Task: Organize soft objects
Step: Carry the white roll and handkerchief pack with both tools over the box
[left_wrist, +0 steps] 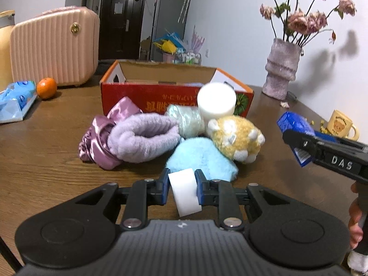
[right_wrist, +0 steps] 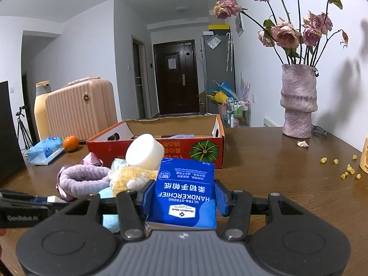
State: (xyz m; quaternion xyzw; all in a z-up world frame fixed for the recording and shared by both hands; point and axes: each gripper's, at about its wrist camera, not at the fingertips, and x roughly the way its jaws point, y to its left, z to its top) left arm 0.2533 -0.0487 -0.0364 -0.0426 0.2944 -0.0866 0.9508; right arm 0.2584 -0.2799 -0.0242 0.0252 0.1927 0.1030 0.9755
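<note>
Landmark: red cardboard box [left_wrist: 147, 96], open top, on wooden table [left_wrist: 46, 151]; front print is upside-down Chinese, not legible, with a pumpkin picture at its right end. A lilac cloth inside the box is mostly hidden by the box wall. Pink ribbed suitcase [left_wrist: 55, 48] left of and behind the box. Pinkish vase [right_wrist: 298, 101] with dried roses right of the box. Soft pile touches the box front: lilac fluffy band [left_wrist: 142, 140], satin purple cloth [left_wrist: 101, 142], light blue plush [left_wrist: 202, 158], yellow plush toy [left_wrist: 237, 135], white foam cylinder [left_wrist: 216, 102] leaning on the box. Right gripper [right_wrist: 182, 197] clamps blue tissue pack [right_wrist: 184, 195], upside-down text "ULTRA-STRONG HANDKERCHIEF", "Member's Mark", held in front of the box; gripper body reads "DAS". Left gripper [left_wrist: 182, 185] pinches white sponge block [left_wrist: 185, 192] nearer than the pile; its side reads "GenRobot.AI". Yellow bear mug [left_wrist: 342, 125] far right of the box, text too small.
</note>
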